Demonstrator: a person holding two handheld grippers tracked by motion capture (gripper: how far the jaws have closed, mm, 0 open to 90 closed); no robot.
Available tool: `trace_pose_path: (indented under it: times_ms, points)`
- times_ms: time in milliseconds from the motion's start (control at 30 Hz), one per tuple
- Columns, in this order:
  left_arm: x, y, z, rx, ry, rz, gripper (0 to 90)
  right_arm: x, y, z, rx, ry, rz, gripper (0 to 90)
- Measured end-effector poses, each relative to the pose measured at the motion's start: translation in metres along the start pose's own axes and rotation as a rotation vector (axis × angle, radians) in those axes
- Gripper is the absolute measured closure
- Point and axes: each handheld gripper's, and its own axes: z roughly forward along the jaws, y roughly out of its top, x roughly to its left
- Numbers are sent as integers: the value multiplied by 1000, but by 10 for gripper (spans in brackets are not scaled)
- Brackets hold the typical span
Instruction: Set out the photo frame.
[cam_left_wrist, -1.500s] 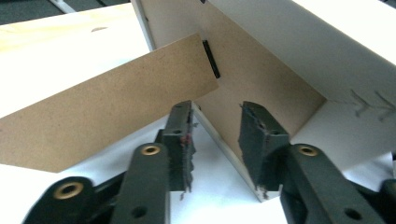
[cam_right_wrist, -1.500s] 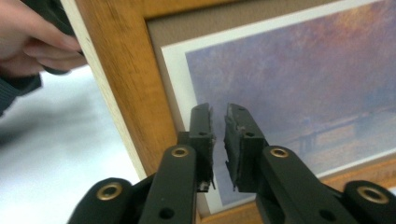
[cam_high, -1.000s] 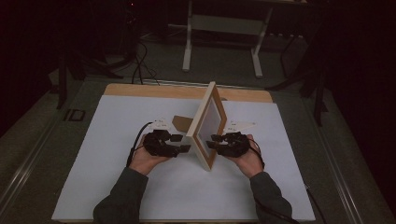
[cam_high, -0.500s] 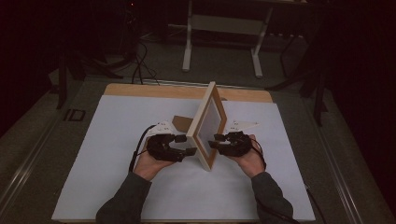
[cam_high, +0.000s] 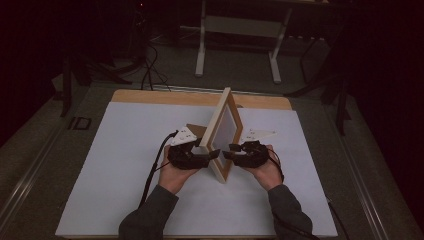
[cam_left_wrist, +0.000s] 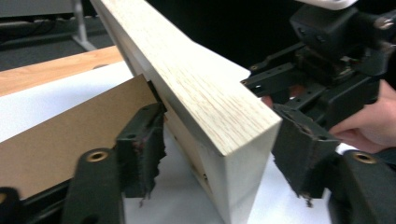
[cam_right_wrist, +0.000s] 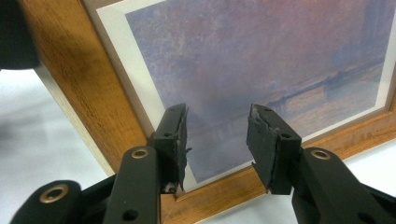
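The picture frame (cam_high: 223, 134) stood upright on edge near the middle of a white sheet (cam_high: 125, 150) covering a wooden table (cam_high: 150, 96), in a dark room with a grey floor (cam_high: 235, 65) and a white metal stand (cam_high: 237, 25) behind. A brown backing board (cam_left_wrist: 60, 135) leaned out from its rear. The left gripper (cam_high: 212, 156) straddled the frame's near corner; its jaws had just been closing a little, pads spread and not pressing the wood. The right gripper (cam_high: 231, 150) faced the frame's glass, its jaws apart and holding nothing.
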Motion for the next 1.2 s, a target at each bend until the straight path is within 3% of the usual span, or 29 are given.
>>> trace_pose_path:
  times_ms: [133, 200, 300, 467, 600, 733, 867, 1067, 1200]
  points:
    - [1, 0, -1, -11, -2, -24, 482, -2, -1, -1, 1, -3, 5, 572]
    - [3, 1, -2, -12, -24, -42, 525, -3, -2, -2, 0, -7, 7, 572]
    - [3, 1, -3, -8, -19, -39, 538, -4, -3, -3, -3, -9, 10, 569]
    - [6, 2, -5, 7, -33, -68, 555, -4, -2, -4, -4, -12, 11, 567]
    - [9, 3, -9, 20, -10, -70, 583, -5, -1, -5, -7, -13, 9, 567]
    - [16, 4, -13, 27, -14, -74, 600, -5, -1, -6, -10, -18, 10, 566]
    - [23, 3, -19, 21, -6, -72, 610, -4, 0, -7, -9, -22, 1, 564]
    - [31, 1, -30, 0, 46, -62, 617, -4, 1, -8, -10, -27, 0, 564]
    - [36, 0, -34, -11, 45, -77, 601, -4, 1, -8, -12, -27, 0, 562]
